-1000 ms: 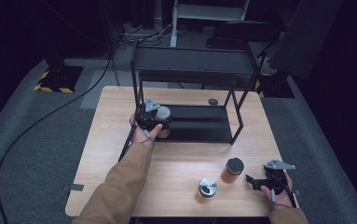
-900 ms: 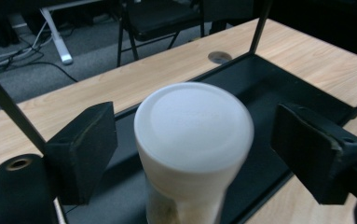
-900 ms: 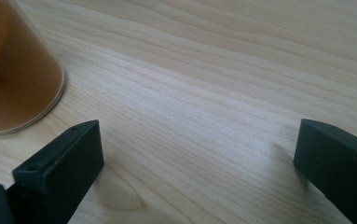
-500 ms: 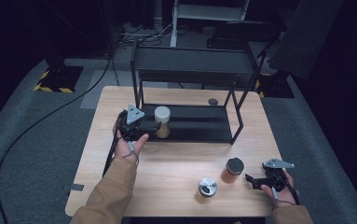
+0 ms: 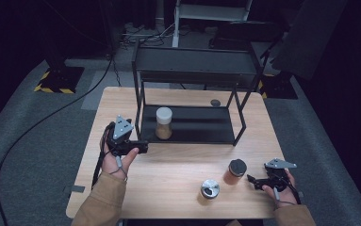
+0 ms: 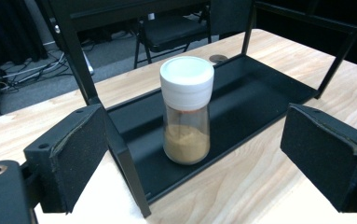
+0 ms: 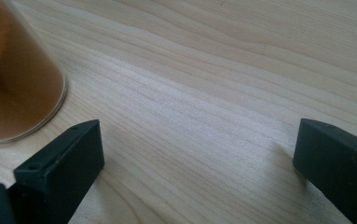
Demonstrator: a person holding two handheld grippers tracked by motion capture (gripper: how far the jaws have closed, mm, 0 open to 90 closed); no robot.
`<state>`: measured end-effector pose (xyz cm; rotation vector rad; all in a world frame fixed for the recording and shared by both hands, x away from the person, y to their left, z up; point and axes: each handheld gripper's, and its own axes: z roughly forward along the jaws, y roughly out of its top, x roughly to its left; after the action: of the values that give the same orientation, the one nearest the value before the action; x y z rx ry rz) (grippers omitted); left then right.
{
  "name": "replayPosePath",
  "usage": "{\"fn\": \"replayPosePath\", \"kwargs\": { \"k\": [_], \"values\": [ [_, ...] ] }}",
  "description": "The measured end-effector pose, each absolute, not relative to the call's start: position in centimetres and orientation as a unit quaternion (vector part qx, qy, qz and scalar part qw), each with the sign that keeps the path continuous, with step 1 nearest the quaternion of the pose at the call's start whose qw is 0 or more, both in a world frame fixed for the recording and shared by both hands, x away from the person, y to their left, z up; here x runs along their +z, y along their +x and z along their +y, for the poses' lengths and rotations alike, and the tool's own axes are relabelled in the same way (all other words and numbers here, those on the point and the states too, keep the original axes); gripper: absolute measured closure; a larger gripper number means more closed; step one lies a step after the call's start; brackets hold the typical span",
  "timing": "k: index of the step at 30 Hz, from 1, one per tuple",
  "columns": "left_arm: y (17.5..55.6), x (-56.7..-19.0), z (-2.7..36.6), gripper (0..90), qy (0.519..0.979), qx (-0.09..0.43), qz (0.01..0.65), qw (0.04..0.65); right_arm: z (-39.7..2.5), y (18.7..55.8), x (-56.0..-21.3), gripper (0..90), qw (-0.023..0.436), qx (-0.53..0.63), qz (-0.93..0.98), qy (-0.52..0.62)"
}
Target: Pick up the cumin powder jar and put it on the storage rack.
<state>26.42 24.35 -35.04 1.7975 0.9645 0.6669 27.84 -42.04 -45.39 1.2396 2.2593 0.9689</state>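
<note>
On the lower shelf of the black metal rack (image 5: 237,120), at its left end, a white-capped spice jar (image 5: 163,123) stands upright with tan powder in its bottom. The left tongs (image 5: 143,147) sit just to its left over the tabletop (image 5: 168,169), jaws spread wide and holding nothing; in the left gripper view the jar (image 6: 187,110) stands apart ahead of them, between the two pads, with a rack post (image 6: 127,172) crossing in front of the left pad. No writing can be read on the jar.

Near the front right edge, the right tongs (image 5: 255,181) rest low, jaws wide and empty, pointing at a dark-lidded jar of orange-brown contents (image 5: 235,171) just beside them. A round metal lid-like piece (image 5: 209,189) lies left of that jar. A small dark disc (image 5: 215,102) lies behind the rack.
</note>
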Motion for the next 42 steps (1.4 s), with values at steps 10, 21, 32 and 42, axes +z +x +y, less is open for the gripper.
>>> {"fn": "replayPosePath", "kwargs": {
  "k": [10, 21, 32, 42],
  "values": [
    [24.5, -35.8, 25.8, 6.9, 0.738, 0.270, 0.399, 0.472, -42.0, 27.9, -45.4, 1.2, 0.193, 0.345, 0.805, 0.442],
    [23.2, -37.6, 27.0, 6.8, 0.744, 0.275, 0.412, 0.448, -41.9, 27.8, -45.4, 1.1, 0.194, 0.344, 0.804, 0.445],
    [22.7, -39.8, 27.5, 6.8, 0.747, 0.267, 0.427, 0.434, -41.8, 27.8, -45.4, 1.1, 0.194, 0.344, 0.803, 0.445],
    [22.7, -41.7, 28.1, 6.9, 0.749, 0.262, 0.443, 0.417, -41.8, 27.8, -45.4, 1.1, 0.194, 0.344, 0.803, 0.445]
  ]
}}
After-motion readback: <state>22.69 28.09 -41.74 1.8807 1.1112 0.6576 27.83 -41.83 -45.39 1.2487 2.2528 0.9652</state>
